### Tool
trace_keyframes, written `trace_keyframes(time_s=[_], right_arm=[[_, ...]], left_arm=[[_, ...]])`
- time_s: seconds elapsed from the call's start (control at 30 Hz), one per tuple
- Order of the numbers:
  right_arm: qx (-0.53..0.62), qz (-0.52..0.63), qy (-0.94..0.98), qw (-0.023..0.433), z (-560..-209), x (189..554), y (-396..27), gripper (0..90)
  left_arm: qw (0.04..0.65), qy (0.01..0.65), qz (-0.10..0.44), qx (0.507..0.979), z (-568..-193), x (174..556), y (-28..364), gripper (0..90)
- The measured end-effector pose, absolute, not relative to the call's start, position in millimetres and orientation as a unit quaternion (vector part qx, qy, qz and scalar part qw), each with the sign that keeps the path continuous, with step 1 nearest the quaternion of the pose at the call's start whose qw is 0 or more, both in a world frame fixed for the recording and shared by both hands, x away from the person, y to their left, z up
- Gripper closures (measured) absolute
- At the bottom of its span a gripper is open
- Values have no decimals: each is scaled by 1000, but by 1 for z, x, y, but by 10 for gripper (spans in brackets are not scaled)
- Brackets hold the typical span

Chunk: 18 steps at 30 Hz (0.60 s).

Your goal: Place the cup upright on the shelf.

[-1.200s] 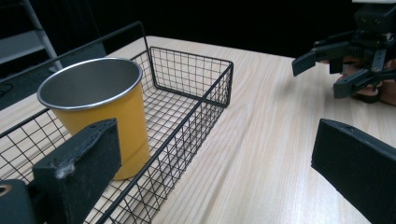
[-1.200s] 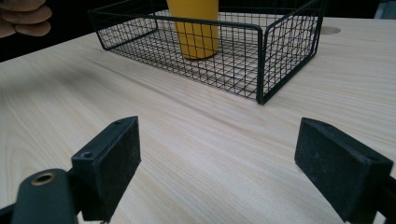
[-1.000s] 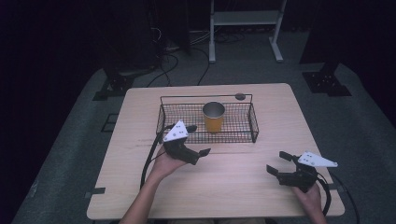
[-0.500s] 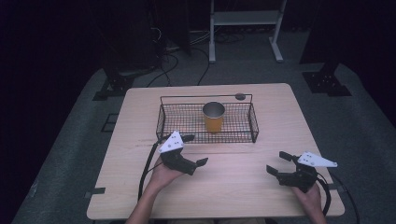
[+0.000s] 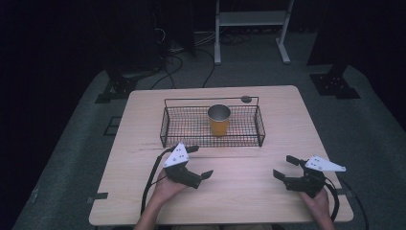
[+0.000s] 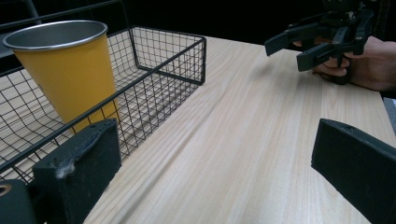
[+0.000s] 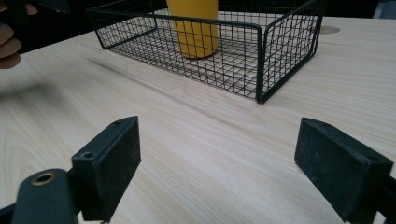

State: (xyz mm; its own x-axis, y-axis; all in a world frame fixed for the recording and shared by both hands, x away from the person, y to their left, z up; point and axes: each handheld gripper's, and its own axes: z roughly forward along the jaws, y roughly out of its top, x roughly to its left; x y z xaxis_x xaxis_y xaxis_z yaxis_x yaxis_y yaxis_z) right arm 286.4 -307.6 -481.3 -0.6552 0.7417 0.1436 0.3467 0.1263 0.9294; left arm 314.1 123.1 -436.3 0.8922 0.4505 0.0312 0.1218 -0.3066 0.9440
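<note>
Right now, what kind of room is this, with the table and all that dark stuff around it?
Probably a lab or recording studio, not a home. A bare wooden table stands on grey floor among black stand bases and loose cables, and a person holds the left gripper and right gripper over it.

Yellow cup (image 7: 195, 25) rim beyond right gripper view's top edge

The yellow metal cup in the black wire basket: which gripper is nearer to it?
Left. The left gripper is just outside the black wire basket's front wall, near the yellow metal cup. The right gripper is farther, by the table's right front corner.
</note>
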Motion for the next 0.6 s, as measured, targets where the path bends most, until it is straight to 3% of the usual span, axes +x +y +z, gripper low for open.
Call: trace_keyframes(time_s=[0.6], right_arm=[[372,544,730,181,-481,286,-307,134]], left_arm=[[587,202,150,770,-446,290,132,7]])
